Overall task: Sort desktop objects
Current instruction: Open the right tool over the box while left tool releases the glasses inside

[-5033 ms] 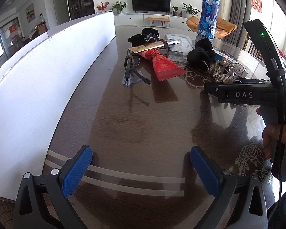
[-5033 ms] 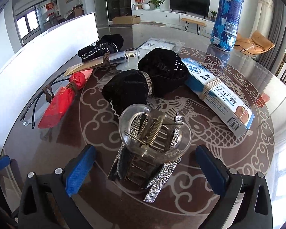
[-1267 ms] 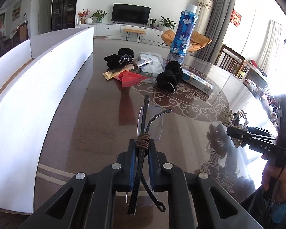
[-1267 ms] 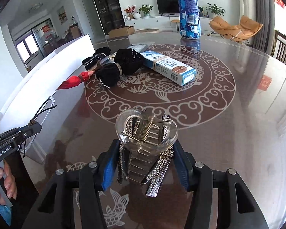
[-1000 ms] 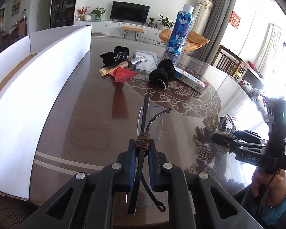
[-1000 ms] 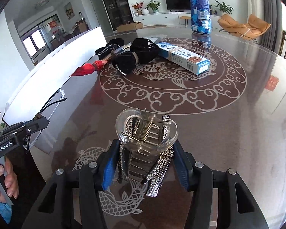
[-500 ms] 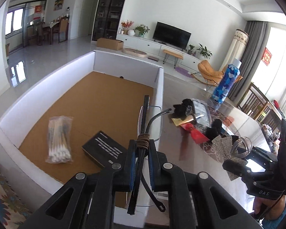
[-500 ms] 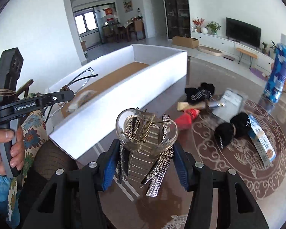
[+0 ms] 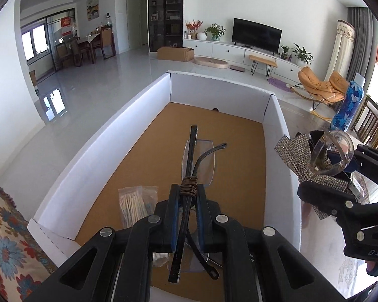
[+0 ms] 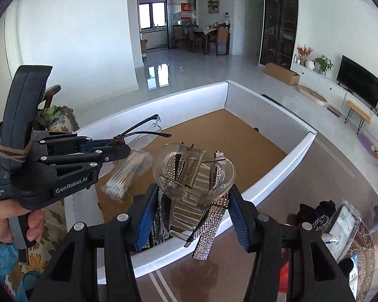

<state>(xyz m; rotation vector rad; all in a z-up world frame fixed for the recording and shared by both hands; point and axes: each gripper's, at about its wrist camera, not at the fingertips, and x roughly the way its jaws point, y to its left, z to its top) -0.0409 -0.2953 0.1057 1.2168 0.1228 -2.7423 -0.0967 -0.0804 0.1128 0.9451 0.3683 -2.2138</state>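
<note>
My left gripper (image 9: 187, 196) is shut on folded rimless glasses (image 9: 192, 151), their arms bound with a brown cord, held above the brown floor of a white-walled cardboard box (image 9: 143, 105). In the right wrist view the same left gripper (image 10: 124, 148) hangs over the box's near-left part with the glasses (image 10: 143, 132). My right gripper (image 10: 190, 196) is shut on a clear hair claw clip with rhinestone strips (image 10: 194, 173), above the box's near wall (image 10: 277, 176). The left wrist view shows that clip (image 9: 325, 156) over the box's right wall.
A bag of cotton swabs (image 10: 124, 173) lies on the box floor; it shows in the left wrist view as the swab bag (image 9: 136, 203). On the table (image 10: 277, 226) right of the box lie black hair ties (image 10: 315, 211), a packet (image 10: 345, 219) and a blue bottle (image 9: 347, 105). A floral cushion (image 9: 10, 241) is left.
Both grippers swung left from over the table to over the box, carrying the glasses and the clip. The black box seen on the box floor half a second ago is now hidden.
</note>
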